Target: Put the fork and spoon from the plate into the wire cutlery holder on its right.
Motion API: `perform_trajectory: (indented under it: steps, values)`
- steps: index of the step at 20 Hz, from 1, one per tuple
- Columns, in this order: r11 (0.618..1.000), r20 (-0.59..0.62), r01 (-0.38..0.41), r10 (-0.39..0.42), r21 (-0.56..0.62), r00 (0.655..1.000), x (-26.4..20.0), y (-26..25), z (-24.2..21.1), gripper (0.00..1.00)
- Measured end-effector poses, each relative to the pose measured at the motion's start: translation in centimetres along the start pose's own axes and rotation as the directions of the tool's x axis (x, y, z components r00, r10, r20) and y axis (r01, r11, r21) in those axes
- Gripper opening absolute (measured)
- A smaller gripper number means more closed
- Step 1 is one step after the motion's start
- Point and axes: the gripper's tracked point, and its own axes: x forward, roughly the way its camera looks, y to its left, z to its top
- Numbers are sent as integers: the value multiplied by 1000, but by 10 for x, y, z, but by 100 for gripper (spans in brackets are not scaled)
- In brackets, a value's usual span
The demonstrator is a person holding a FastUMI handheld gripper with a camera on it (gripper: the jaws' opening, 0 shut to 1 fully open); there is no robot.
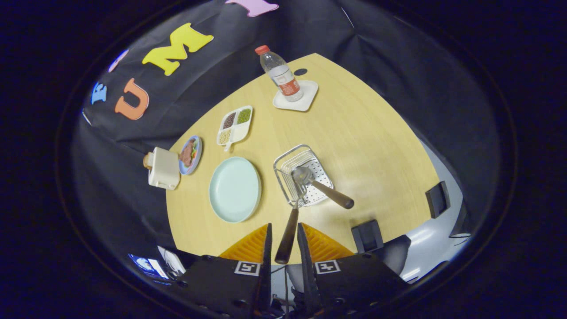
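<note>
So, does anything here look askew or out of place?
Mostly tidy. The spoon lies slanted across the wire holder, handle over its rim, not upright. The gripper holds the fork over it; the plate is bare.

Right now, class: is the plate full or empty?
Empty: the plate is bare; the spoon lies in the holder, the tongs grip the fork.

Pale mint plate (234,189), yellow table (363,133)
</note>
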Motion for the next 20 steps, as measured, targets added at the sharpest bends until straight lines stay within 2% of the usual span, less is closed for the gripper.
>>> perform_trajectory:
  steps: [1,4,8,11,13,15,16,17,20]
  values:
    - [1000,11,-20,20,-7,1000,-2,5,0,32]
    - [998,73,-41,45,-55,996,-8,17,7,62]
    - [994,196,-12,34,-112,980,-23,26,20,88]
    - [988,310,7,41,-151,950,-40,38,25,89]
    - [984,397,-6,78,-178,914,-57,51,24,89]
    - [972,523,29,100,-232,846,-76,59,29,89]
    - [962,594,70,106,-265,797,-87,61,33,89]
    - [948,657,102,128,-300,743,-100,67,35,89]
    - [919,811,162,223,-360,541,-140,87,29,89]
